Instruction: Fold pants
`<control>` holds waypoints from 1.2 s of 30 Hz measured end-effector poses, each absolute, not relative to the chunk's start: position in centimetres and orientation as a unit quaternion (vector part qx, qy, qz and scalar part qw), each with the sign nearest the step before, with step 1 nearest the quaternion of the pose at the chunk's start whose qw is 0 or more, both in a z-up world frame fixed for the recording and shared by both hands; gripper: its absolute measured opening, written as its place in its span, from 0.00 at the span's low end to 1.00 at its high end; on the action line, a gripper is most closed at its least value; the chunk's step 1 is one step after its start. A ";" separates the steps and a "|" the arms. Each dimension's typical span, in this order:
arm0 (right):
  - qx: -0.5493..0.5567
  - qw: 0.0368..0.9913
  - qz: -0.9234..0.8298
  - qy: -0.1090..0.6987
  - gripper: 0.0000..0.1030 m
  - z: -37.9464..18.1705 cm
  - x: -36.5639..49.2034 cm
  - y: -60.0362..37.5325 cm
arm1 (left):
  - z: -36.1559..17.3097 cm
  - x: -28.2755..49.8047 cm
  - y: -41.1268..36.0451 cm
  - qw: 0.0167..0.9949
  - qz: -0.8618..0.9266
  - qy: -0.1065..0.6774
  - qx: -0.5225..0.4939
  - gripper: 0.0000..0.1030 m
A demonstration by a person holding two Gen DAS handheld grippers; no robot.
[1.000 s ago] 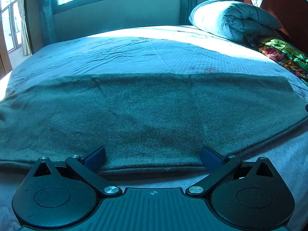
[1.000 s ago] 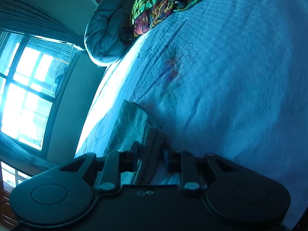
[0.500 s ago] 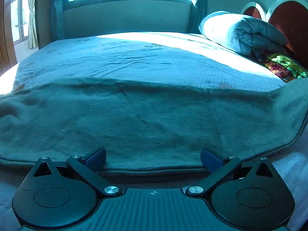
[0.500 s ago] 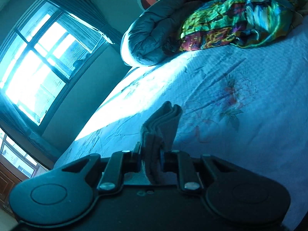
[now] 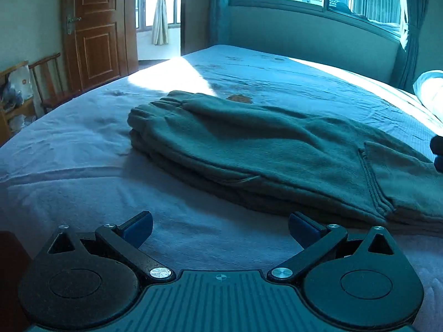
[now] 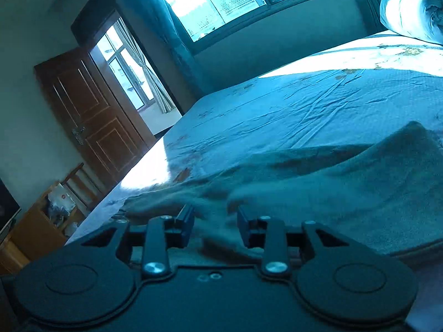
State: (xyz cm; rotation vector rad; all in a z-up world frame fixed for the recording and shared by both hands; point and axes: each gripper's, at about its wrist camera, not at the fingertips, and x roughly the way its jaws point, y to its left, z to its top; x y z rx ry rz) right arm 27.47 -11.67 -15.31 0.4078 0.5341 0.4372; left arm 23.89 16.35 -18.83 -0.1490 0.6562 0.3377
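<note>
Pants [image 5: 277,152]: one grey-green pair, folded into a layered stack, lying on the one bed [image 5: 83,144] under a blue sheet. One wooden door [image 5: 97,30] stands beyond the bed's far corner. Two grippers: the left gripper [image 5: 220,228] hovers above bare sheet just short of the stack, jaws wide apart and empty; the right gripper [image 6: 215,222] has just been opening, blurred cloth between its parted pads

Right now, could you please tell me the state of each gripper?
Left gripper: open, holding nothing, short of the pants.
Right gripper: jaws just opening, pants fabric between them, apparently released.
</note>
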 end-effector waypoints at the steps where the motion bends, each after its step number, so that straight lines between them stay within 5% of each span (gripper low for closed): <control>1: 0.200 0.923 0.199 0.261 0.21 -15.5 27.4 -12.1 | -18.9 24.0 16.6 0.931 0.164 0.318 -0.077 1.00; 9: 0.203 0.924 0.132 0.297 0.23 -17.1 28.7 -15.3 | -18.1 26.7 12.4 0.946 0.089 0.299 -0.089 1.00; 15: 0.235 0.946 0.066 0.213 0.28 -16.3 26.1 -21.0 | -17.7 29.5 6.5 0.947 0.011 0.308 -0.089 1.00; 20: 0.258 0.912 0.057 0.313 0.21 -20.9 28.2 -24.8 | -20.0 31.2 4.0 0.942 0.022 0.334 -0.034 1.00; 21: 0.269 0.911 0.061 0.307 0.23 -20.4 28.0 -25.5 | -19.6 31.1 4.0 0.942 0.021 0.334 -0.032 1.00; 23: 0.274 0.920 0.071 0.270 0.44 -18.9 28.0 -26.8 | -18.7 30.6 4.2 0.944 0.030 0.327 -0.021 1.00; 25: 0.272 0.923 0.089 0.259 0.50 -17.7 30.0 -28.1 | -18.5 30.6 4.0 0.945 0.040 0.325 -0.005 1.00; 30: 0.266 0.905 0.127 0.306 0.43 -18.0 39.0 -29.6 | -19.4 31.5 4.2 0.939 0.048 0.339 -0.017 1.00; 33: 0.289 0.880 0.116 0.360 0.23 -20.4 42.1 -31.2 | -19.3 31.7 4.0 0.938 0.049 0.342 -0.011 1.00; 36: 0.314 0.885 0.136 0.316 0.31 -19.2 40.3 -32.3 | -18.9 31.7 3.8 0.941 0.058 0.334 -0.004 1.00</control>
